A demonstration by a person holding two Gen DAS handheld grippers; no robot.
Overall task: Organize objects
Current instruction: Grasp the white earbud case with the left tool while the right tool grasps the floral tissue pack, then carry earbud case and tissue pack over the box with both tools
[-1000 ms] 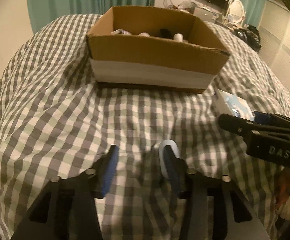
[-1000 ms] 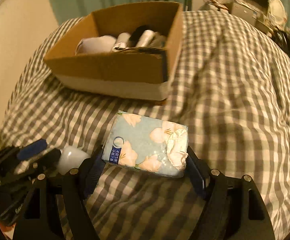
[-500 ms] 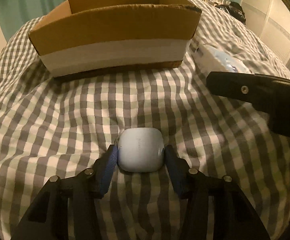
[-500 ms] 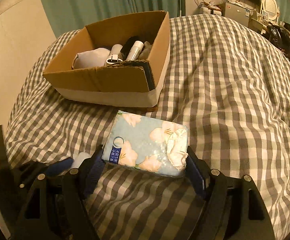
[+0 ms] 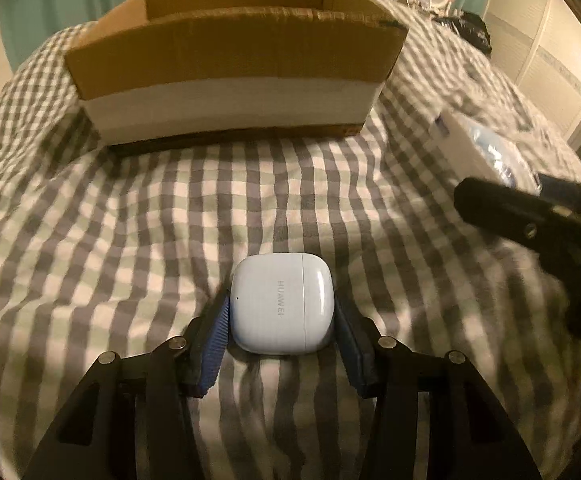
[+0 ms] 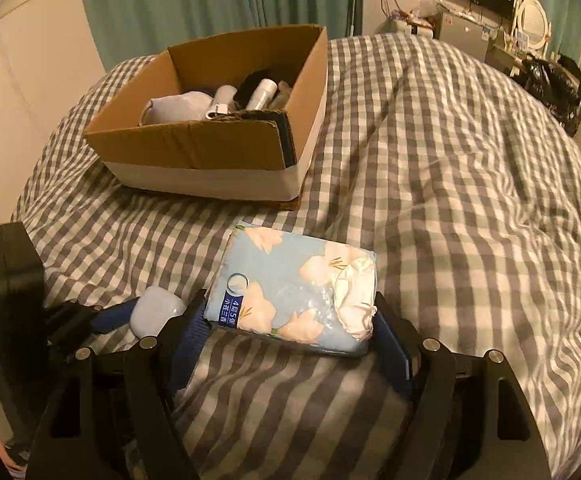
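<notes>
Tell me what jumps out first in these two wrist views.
The white Huawei earbuds case sits between the left gripper fingers, and the floral tissue pack between the right gripper fingers. Beyond them on the checked bedspread stands an open cardboard box holding bottles and cloth.

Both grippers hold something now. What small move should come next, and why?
Probably lift both and carry them forward over the cardboard box. The left gripper is closed on the white earbud case, the right gripper on the floral tissue pack, and the open box, already holding items, stands just ahead on the checked bedcover.
</notes>
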